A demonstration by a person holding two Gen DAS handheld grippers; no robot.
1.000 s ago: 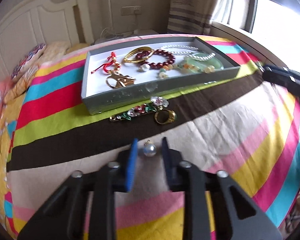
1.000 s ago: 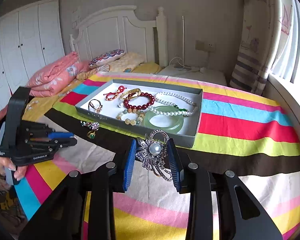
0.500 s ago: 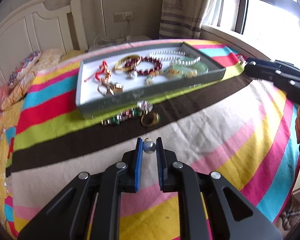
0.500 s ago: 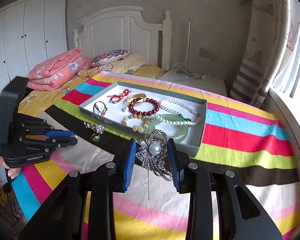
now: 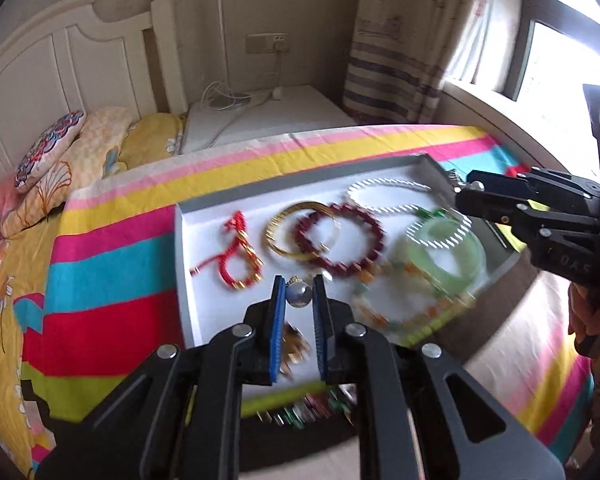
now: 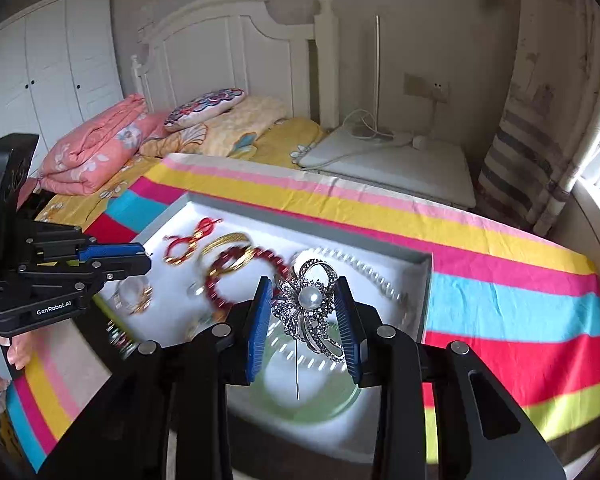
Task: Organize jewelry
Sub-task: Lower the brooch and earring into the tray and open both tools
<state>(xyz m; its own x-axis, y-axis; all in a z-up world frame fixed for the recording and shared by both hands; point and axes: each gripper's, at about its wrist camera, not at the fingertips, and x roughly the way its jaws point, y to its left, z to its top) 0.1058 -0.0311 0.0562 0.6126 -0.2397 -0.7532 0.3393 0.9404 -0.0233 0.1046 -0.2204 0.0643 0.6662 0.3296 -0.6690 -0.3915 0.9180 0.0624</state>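
Left hand-held gripper (image 5: 299, 294) pinches a pearl pendant (image 5: 299, 295) above the tray (image 5: 182, 280); right hand-held gripper (image 6: 304, 300) clamps a brooch (image 6: 310, 304).

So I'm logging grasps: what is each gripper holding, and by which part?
The left gripper pinches a small pearl pendant by the bead's sides. The right gripper clamps a silver pearl brooch by its outer edges, pin hanging down.

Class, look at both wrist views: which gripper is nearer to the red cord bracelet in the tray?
Left. The left gripper, holding a pearl pendant, hovers just beside the red cord bracelet. The right gripper, holding a brooch, is over the tray's opposite end, above the jade bangle.
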